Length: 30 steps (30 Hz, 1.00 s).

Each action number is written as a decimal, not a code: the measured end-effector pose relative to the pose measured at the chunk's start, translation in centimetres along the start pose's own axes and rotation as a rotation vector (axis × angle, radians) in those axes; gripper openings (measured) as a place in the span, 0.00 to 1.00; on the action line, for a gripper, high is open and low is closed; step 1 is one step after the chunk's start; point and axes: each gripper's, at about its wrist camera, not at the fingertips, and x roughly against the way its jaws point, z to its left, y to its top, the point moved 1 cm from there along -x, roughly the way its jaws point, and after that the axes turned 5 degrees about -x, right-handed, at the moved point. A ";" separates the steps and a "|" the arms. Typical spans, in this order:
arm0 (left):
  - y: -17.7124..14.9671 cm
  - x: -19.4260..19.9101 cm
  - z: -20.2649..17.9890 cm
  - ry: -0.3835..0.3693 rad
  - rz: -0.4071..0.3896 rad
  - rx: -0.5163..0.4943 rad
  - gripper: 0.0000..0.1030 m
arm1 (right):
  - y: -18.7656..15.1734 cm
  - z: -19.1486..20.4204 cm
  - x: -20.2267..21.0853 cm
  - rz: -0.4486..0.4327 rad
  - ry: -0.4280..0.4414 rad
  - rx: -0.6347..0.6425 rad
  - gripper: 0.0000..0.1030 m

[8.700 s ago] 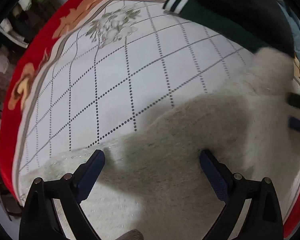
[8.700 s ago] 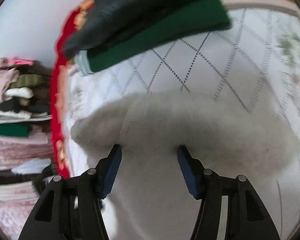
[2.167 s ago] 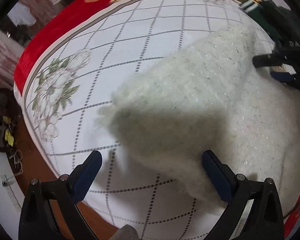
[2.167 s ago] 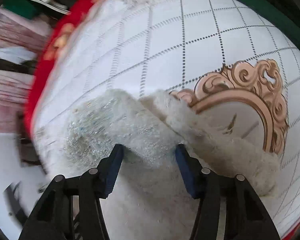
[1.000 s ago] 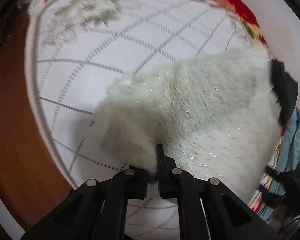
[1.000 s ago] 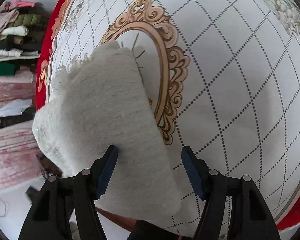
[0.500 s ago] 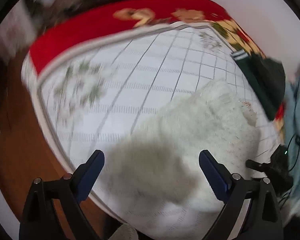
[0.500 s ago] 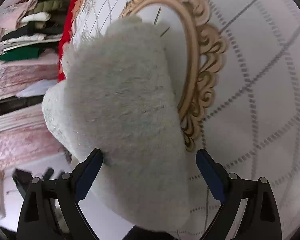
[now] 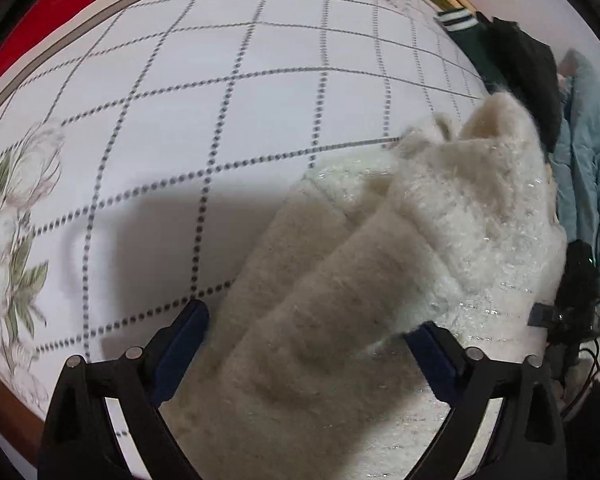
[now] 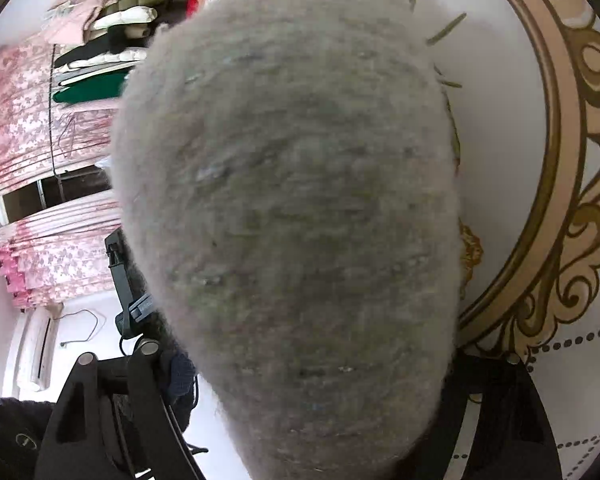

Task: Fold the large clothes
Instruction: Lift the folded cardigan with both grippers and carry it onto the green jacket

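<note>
Left gripper (image 9: 308,334) first: its two blue-padded fingers (image 9: 180,342) stand wide apart, released, with nothing clamped between them. We see the fluffy cream-white knitted garment (image 9: 400,264) lying bunched on the white blanket with a dotted grey diamond grid (image 9: 220,80), and its near folded edge runs down between the spread fingers toward the camera. Whether the pads touch the fabric, we cannot tell. The garment's far end rises in a soft peak near the blanket's right edge, just beside a dark green garment with white-striped cuff (image 9: 466,36) and a black garment (image 9: 528,76) piled behind it. A pale blue quilted fabric (image 9: 588,152) hangs beyond the blanket at the right. The blanket carries a red border (image 9: 40,24) at the top left and a printed flower with green leaves (image 9: 16,216) at the left. From the right wrist view, the right gripper (image 10: 308,376) is also spread wide, its left finger (image 10: 180,372) showing at one side of the fluffy mass and the right one mostly hidden behind it. The cream garment (image 10: 292,208) fills the middle of this view, very near the lens and blurred; we cannot tell whether it rests on the fingers or merely lies between them. Right of it shows the blanket's gold scrolled oval ornament (image 10: 556,184). At the left, stacked folded clothes (image 10: 108,40) sit above a pink flowered curtain (image 10: 32,128).
</note>
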 end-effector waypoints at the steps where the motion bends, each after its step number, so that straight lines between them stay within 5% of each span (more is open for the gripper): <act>1: 0.0 0.2 -0.1 -0.011 -0.011 -0.008 0.76 | 0.0 0.1 -0.2 0.000 0.000 -0.006 0.88; 5: -0.2 1.0 -0.8 -0.018 -0.030 -0.031 0.37 | -0.1 1.1 -1.3 -0.008 -0.035 0.004 0.91; 8: -0.2 2.8 -1.0 -0.008 -0.058 -0.036 0.20 | -0.6 2.0 -0.9 -0.059 -0.033 0.003 0.67; 12: 0.1 5.2 -2.1 0.007 -0.071 -0.067 0.18 | -1.6 3.6 -0.3 -0.096 -0.015 -0.048 0.54; 19: 2.4 9.9 -2.9 -0.009 -0.083 -0.118 0.17 | -3.0 8.4 0.9 -0.134 0.064 -0.079 0.51; 30: 14.6 16.3 -10.4 -0.019 -0.168 -0.291 0.17 | -0.4 15.9 8.2 -0.279 0.165 -0.035 0.51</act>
